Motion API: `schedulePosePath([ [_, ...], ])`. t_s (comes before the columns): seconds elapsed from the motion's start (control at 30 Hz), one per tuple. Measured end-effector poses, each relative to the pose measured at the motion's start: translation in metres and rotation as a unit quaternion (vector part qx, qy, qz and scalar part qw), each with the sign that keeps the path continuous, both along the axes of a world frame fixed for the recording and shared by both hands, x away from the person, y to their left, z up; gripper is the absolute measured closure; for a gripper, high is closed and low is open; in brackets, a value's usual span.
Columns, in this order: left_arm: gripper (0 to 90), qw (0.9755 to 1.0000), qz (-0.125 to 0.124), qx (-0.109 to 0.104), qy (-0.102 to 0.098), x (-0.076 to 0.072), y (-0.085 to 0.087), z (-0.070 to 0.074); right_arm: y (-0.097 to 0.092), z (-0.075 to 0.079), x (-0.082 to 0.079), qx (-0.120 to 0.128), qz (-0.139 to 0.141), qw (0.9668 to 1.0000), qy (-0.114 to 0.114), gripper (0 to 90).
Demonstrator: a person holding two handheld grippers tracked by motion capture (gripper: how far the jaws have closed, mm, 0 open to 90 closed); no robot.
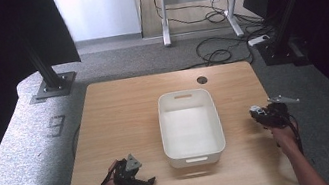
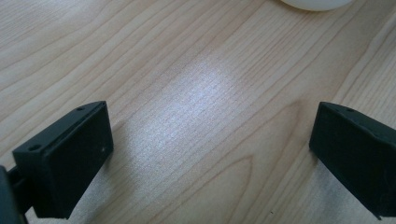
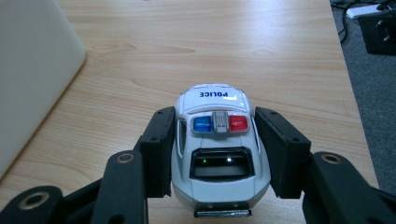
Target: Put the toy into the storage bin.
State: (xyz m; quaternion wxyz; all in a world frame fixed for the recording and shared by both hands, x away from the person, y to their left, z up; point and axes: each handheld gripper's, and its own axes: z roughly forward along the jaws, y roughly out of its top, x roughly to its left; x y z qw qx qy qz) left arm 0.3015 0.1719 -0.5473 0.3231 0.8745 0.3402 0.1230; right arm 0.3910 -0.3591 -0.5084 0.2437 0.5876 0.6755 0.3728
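Pale wood grain covers the tabletop (image 1: 123, 130), where our white bin (image 1: 190, 124) sits at centre. At three o'clock of it, our right gripper (image 3: 218, 144) is clamped on the sides of a white toy police car (image 3: 217, 154). At seven o'clock our left gripper (image 2: 210, 149) rests with jaws wide apart over bare wood.

White toy police car (image 3: 219, 154), blue and red roof lights, blue lettering; white bin (image 1: 191, 126); pale wood-grain worktop (image 1: 121, 120).
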Motion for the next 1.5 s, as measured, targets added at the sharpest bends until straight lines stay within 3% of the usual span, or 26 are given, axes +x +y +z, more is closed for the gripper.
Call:
schedulePosePath([
  [0.63, 0.0, 1.0000, -0.001, 0.000, 0.000, 0.000, 0.000, 0.000, 0.011, 0.024, -0.015, 0.011, 0.018, 0.9993, -0.032, 49.9],
  [1.5, 0.0, 1.0000, 0.000, 0.000, 0.000, 0.000, 0.000, 0.000, 0.032, 0.049, -0.023, 0.014, 0.050, 0.9964, -0.067, 49.9],
])
